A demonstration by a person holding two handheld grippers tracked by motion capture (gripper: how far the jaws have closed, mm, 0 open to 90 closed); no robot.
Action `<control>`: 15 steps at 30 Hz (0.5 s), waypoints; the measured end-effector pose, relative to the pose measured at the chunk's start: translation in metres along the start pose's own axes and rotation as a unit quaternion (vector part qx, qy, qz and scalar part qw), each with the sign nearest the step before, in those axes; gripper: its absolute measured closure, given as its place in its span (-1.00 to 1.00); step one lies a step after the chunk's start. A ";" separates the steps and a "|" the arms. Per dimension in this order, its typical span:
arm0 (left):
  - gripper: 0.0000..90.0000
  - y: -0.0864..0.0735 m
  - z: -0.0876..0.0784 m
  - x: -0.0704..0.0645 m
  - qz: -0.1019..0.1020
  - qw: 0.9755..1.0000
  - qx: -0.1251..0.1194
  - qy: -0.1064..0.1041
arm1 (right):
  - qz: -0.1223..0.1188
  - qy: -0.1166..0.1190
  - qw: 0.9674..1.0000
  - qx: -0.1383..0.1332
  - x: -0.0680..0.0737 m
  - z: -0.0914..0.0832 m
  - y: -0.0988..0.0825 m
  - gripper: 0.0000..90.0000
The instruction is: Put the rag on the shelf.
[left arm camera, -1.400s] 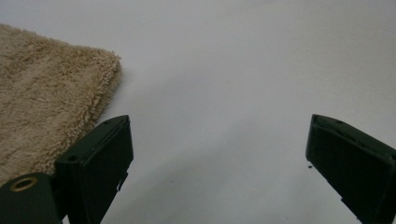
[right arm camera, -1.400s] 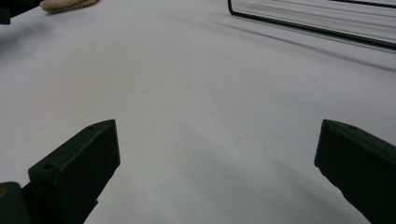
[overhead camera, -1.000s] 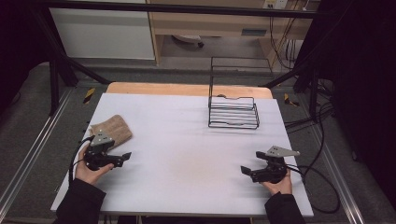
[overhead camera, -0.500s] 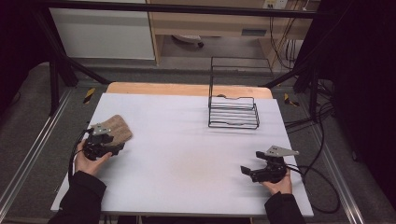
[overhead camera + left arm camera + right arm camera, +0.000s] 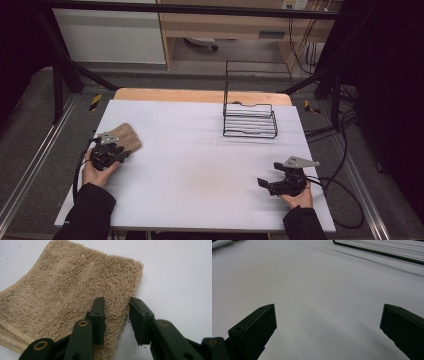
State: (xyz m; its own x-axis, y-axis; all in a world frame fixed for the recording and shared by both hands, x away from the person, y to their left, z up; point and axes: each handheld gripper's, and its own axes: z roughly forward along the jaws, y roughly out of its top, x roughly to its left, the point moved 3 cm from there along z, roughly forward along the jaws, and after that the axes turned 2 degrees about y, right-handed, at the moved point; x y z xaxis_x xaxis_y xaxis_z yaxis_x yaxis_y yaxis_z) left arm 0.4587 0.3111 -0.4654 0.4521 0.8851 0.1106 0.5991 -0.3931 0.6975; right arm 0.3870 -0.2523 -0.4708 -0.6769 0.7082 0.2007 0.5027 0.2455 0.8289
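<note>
A tan terry towel [image 5: 128,137] lies folded flat near the table's left edge. My left gripper [image 5: 119,151] sits low at its near corner. In the left gripper view the jaws straddle the towel's [image 5: 75,287] right edge: one fingertip [image 5: 98,312] rests on the pile, the other on the bare white table beside it. The left gripper [image 5: 116,303] has just been closing, and a gap with towel in it still shows between the pads. My right gripper [image 5: 262,184] rests open near the front right, with nothing between its jaws [image 5: 328,312].
A black wire rack [image 5: 249,120] stands at the back right of the white table [image 5: 200,165]; its base wire [image 5: 382,251] crosses the top of the right gripper view. Cables trail off the table's right side.
My left hand moved forward and down onto the towel's near corner, and its jaws narrowed around the towel's edge. The right hand stayed put.
</note>
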 end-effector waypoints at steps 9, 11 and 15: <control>0.65 0.001 0.002 -0.002 0.009 1.000 0.004 0.018 | -0.001 -0.002 1.000 -0.001 -0.001 -0.001 0.000 -0.97; 0.69 0.001 0.003 -0.003 0.011 1.000 0.004 0.021 | -0.001 -0.002 1.000 -0.001 -0.001 -0.001 0.000 -0.97; 0.78 0.002 0.003 -0.003 0.013 1.000 0.005 0.024 | -0.001 -0.003 1.000 0.001 -0.001 -0.001 0.000 -0.97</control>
State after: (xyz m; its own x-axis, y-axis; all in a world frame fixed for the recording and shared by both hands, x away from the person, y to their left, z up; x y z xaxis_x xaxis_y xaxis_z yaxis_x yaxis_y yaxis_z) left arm 0.4604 0.3066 -0.4665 0.4356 0.8853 0.1626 0.5948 -0.4187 0.6862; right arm 0.3872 -0.2530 -0.4705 -0.6750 0.7114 0.1957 0.5023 0.2488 0.8281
